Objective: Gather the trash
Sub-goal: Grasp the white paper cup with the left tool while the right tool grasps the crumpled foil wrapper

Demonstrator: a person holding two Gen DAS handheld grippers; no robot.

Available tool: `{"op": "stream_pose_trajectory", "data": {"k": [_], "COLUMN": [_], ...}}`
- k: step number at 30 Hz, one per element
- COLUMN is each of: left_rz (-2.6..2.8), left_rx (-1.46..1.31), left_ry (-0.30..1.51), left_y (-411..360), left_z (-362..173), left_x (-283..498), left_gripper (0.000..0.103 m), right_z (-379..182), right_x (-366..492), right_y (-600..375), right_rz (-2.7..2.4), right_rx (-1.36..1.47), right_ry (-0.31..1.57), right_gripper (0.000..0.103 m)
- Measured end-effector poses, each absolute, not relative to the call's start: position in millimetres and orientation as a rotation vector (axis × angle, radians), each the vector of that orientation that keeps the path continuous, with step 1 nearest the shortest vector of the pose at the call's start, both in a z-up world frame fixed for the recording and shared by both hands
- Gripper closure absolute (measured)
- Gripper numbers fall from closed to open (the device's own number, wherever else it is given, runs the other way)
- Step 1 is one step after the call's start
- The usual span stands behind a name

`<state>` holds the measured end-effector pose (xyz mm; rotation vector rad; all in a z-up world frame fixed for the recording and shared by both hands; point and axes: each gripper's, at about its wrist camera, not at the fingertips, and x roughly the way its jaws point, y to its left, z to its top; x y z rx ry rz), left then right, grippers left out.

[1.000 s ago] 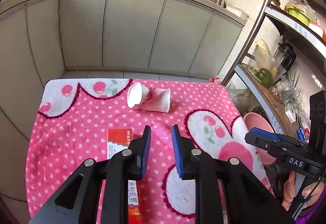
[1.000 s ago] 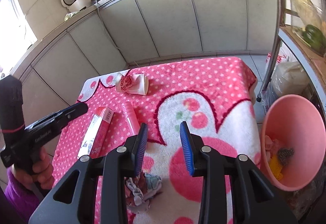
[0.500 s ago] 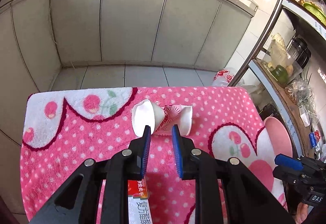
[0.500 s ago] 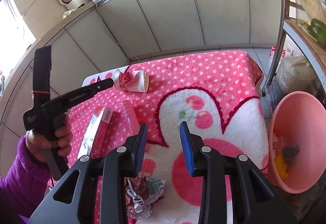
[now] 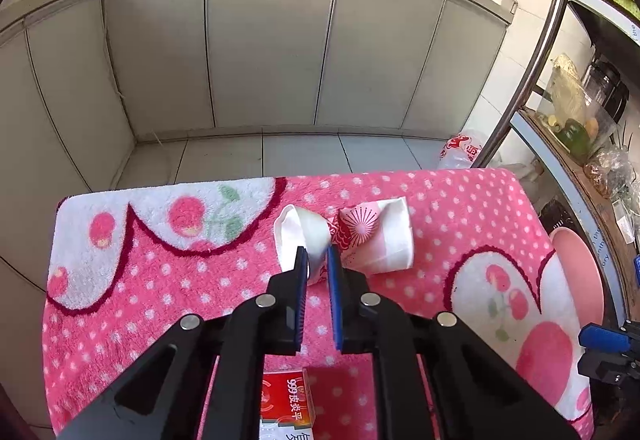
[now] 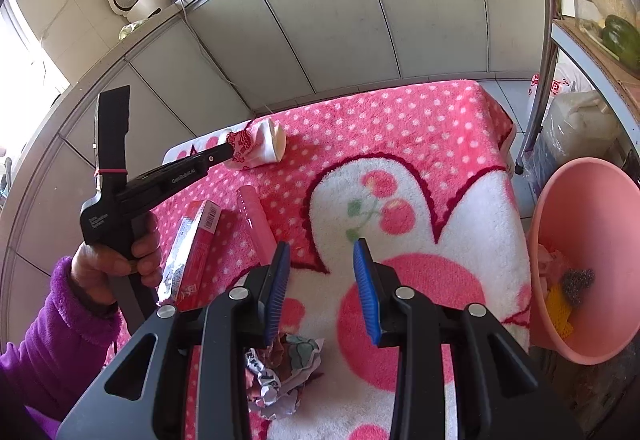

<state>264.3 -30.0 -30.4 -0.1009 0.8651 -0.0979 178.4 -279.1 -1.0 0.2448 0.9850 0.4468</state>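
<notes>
1. Left wrist view. Left gripper (image 5: 318, 254): angled down at the pink towel (image 5: 168, 280), jaws closing, tips on either side of the crumpled paper cup (image 5: 360, 236); the blue pads look to be at the cup's squashed white wall, and the cup lies on its side on the towel.
2. Same view. Red carton (image 5: 286, 400): flat on the towel under the gripper body, partly hidden.
3. Same view. Pink basin (image 5: 580, 272): beyond the towel's right edge, partly visible.
4. Right wrist view. Right gripper (image 6: 322, 260): angled down over the towel, jaws apart, nothing between them.
5. Same view. Crumpled wrapper (image 6: 284, 372): on the towel below the jaws, near the left finger.
6. Same view. Left hand (image 6: 116, 260): purple sleeve, fist round the handle, gripper reaching to the cup (image 6: 256, 147) at the towel's far edge.
7. Same view. Pink tube (image 6: 256, 224): beside the carton (image 6: 192, 248). Basin (image 6: 588, 199): holds scraps.
</notes>
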Motion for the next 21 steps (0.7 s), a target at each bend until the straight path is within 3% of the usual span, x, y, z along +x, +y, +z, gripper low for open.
{"op": "stream_pose_trajectory", "data": {"k": [13, 21], "left_rz": [-0.117, -0.161], "left_rx": [-0.151, -0.153], "left_ry": [0.762, 0.710], "left_y": [-18, -20], "left_z": [16, 40], "left_x": [209, 157], "left_gripper": [0.095, 0.094], "right_z": [13, -12], "right_x": [133, 112], "right_y": [-279, -255], "right_rz": [0.542, 0.587], "right_rx": [0.283, 0.251], "right_ry": [1.002, 1.085], "right_gripper": [0.069, 0.069]}}
